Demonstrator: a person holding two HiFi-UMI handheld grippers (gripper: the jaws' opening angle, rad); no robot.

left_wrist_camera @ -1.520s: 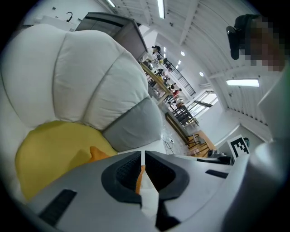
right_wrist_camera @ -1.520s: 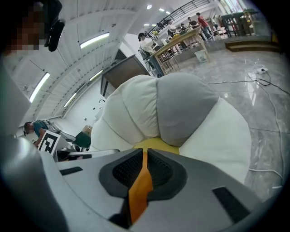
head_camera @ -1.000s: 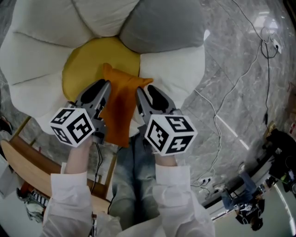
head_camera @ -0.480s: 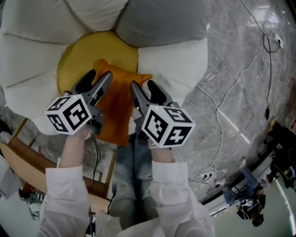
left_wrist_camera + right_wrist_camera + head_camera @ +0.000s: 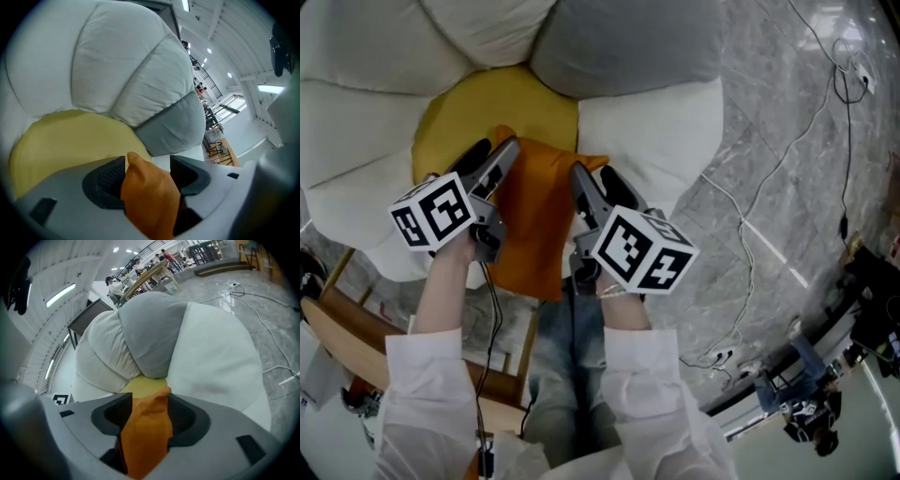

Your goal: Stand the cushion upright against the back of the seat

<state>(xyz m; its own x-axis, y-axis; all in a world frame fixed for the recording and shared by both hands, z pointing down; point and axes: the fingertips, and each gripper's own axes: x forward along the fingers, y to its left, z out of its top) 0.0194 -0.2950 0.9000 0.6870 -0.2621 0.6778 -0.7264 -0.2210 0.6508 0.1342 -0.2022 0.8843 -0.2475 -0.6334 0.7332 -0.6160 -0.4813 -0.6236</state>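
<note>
The orange cushion [image 5: 534, 225] hangs by its top edge between my two grippers, above the yellow middle [image 5: 473, 103] of a flower-shaped seat. Its lower part droops over the seat's front edge toward the person's legs. My left gripper [image 5: 492, 153] is at the cushion's left corner. Its jaws are opening: the corner [image 5: 150, 197] leans on one pad, with a gap at the other. My right gripper [image 5: 598, 178] stands wide at the right corner, and the fabric [image 5: 145, 427] lies loosely between its pads. Grey [image 5: 619, 47] and white [image 5: 366, 37] petals form the seat's back.
A white petal [image 5: 661, 131] lies to the right of the grippers. Cables [image 5: 750, 225] trail over the marble floor on the right. A wooden frame [image 5: 347, 328] stands at the lower left, and dark equipment [image 5: 806, 403] at the lower right. The person's jeans [image 5: 567, 356] are below the cushion.
Both pairs of jaws have spread wide around the cushion's top corners. The hands and the cushion have sunk toward the seat and shifted slightly left.
</note>
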